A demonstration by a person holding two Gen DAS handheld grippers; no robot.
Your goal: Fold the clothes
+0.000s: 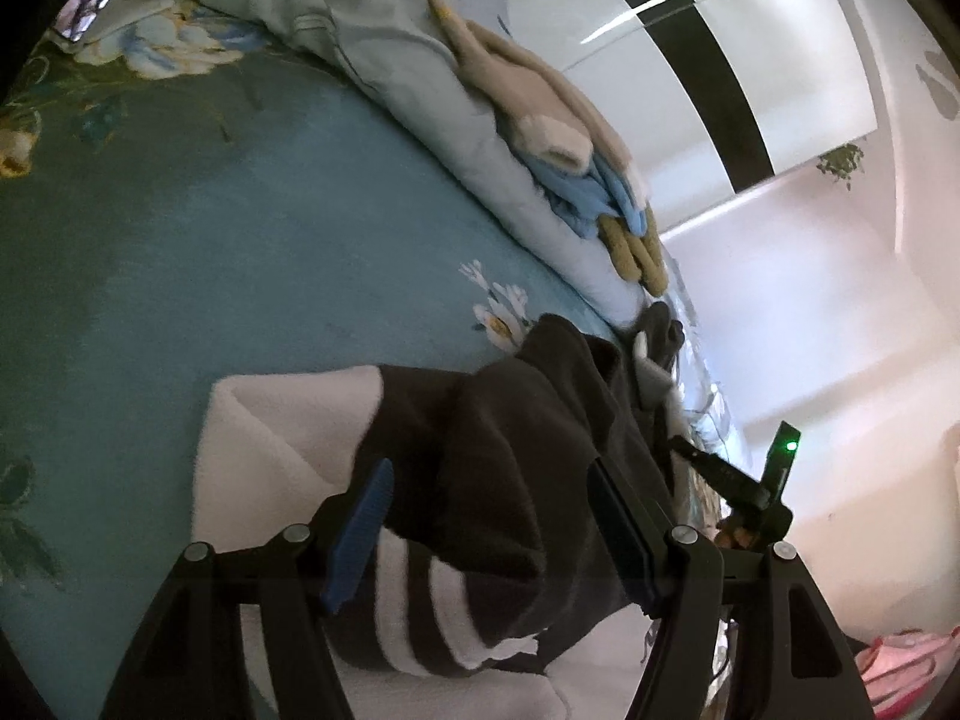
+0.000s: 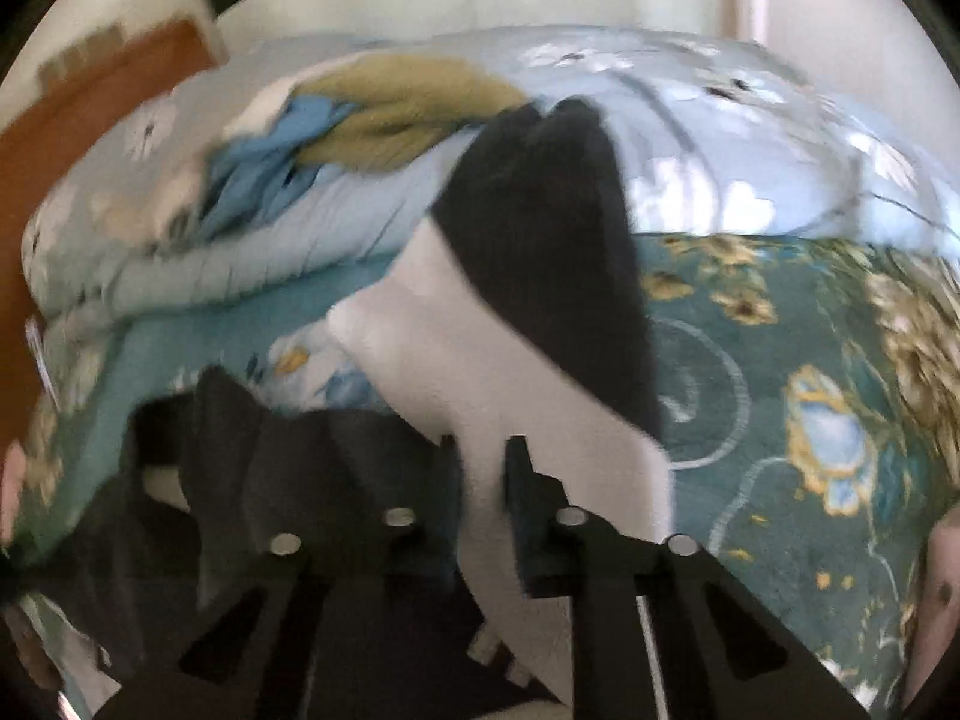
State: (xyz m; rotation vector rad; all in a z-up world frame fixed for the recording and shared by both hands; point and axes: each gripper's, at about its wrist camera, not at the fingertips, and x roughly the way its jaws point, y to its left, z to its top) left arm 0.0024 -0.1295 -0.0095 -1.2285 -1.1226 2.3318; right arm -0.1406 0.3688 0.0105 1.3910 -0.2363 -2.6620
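The black-and-white garment (image 1: 480, 480) lies bunched on the teal floral bedspread (image 1: 180, 240), near the edge where the rolled pale-blue quilt (image 1: 420, 90) rests with a small heap of other clothes (image 1: 588, 180) on it. The right gripper (image 2: 483, 456) has its jaws drawn together on a white fold of the garment, whose black part rises just beyond the jaws. The left gripper (image 1: 486, 510) stands with its jaws apart, a dark bunch of the same garment between the blue pads; whether either pad presses on the cloth cannot be told. To fold well, the pinched white fold should likely be carried across smoothly and low, while the left side steadies the bulk so no layers drag or crumple underneath.
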